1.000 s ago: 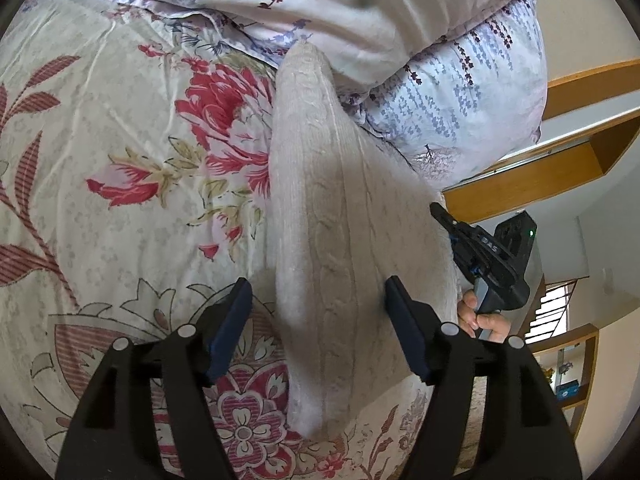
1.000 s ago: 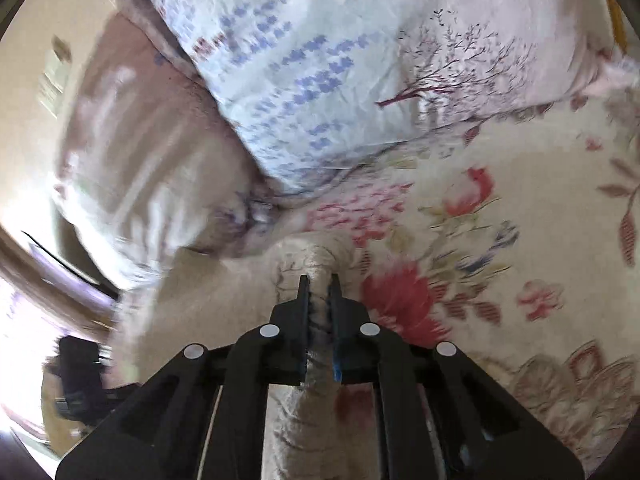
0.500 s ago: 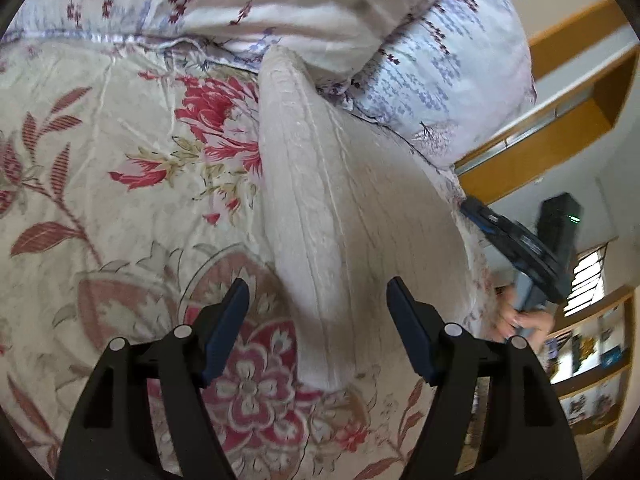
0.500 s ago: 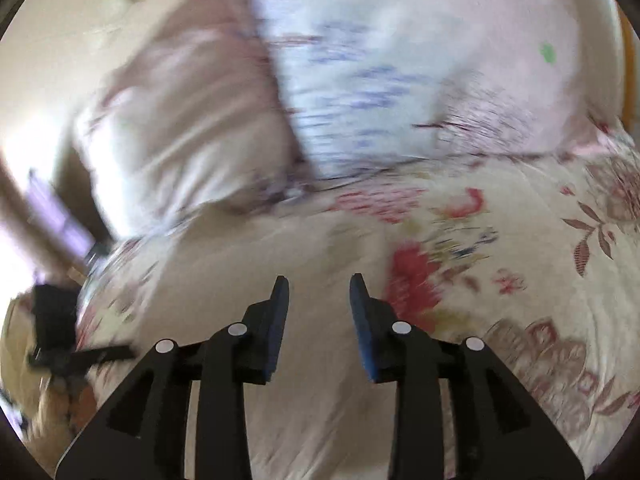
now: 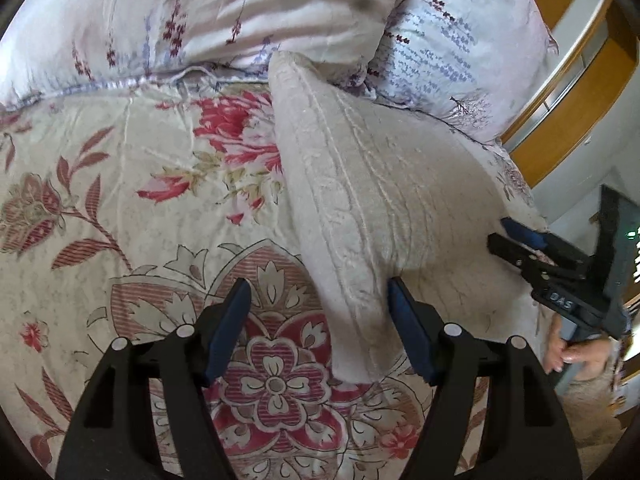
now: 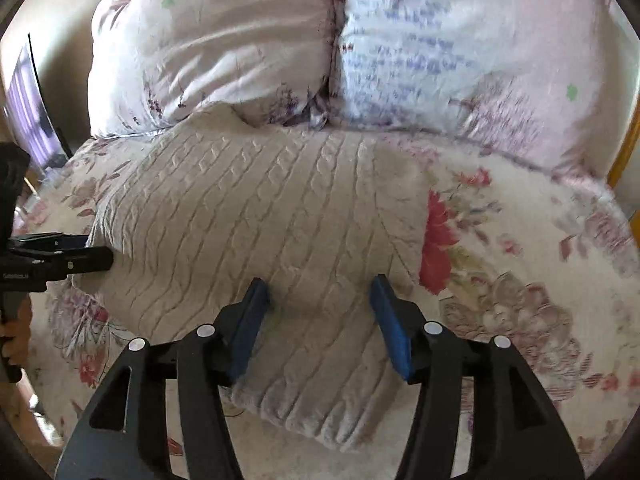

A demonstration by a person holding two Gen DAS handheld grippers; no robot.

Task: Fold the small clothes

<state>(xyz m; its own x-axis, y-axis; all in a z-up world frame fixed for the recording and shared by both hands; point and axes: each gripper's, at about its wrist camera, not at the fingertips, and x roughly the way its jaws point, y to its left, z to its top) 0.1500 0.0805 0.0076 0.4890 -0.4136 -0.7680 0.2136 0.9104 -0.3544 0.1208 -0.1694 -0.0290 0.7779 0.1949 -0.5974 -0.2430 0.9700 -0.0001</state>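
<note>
A cream cable-knit garment [image 5: 372,184] lies folded on the floral bedspread [image 5: 120,200]; it fills the middle of the right wrist view [image 6: 260,216]. My left gripper [image 5: 320,320] is open, its fingers either side of the garment's near folded edge, holding nothing. My right gripper [image 6: 320,312] is open just above the garment's near part and holds nothing. In the left wrist view the right gripper [image 5: 504,236] shows at the garment's far right edge. In the right wrist view the left gripper [image 6: 96,252] shows at the garment's left edge.
Two floral pillows [image 5: 240,12] [image 5: 460,48] lie against the garment's far end; they also show in the right wrist view [image 6: 212,48] [image 6: 460,60]. A wooden bed frame [image 5: 560,92] stands at the right. The bedspread [image 6: 520,260] extends to the right of the garment.
My right gripper has let go of the garment's edge, opened and drawn back. The garment has dropped flat. My left gripper stayed open and shifted slightly along the fold.
</note>
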